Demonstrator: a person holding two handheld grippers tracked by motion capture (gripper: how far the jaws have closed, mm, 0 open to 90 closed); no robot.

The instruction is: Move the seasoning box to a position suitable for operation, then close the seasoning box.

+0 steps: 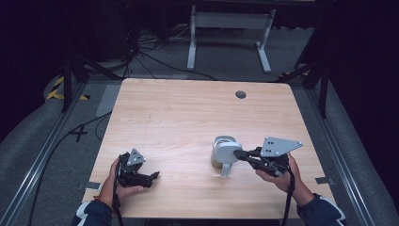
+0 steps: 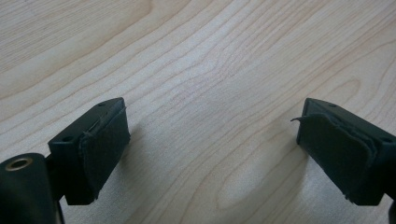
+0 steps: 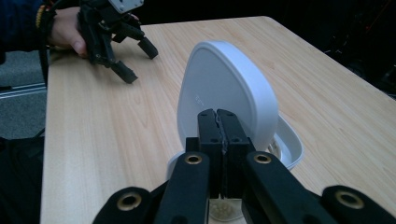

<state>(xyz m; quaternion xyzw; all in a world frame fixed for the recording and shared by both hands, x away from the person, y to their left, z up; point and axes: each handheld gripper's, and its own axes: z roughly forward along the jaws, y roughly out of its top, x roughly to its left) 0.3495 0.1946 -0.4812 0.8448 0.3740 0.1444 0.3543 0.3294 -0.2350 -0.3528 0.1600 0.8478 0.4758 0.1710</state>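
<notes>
A small pale container stands on the wooden table, right of centre. Its white rounded lid is tipped up on edge above it. My right gripper comes in from the right and is shut on the lid's rim. In the right gripper view the lid stands nearly upright in front of the closed right gripper, and the container's open rim shows behind it. My left gripper rests open on the table near the front left, with bare wood between the jaws of the left gripper.
A round cable hole sits near the table's far edge. Behind the table stands a white desk frame, with cables on the grey floor. Metal rails run along both sides.
</notes>
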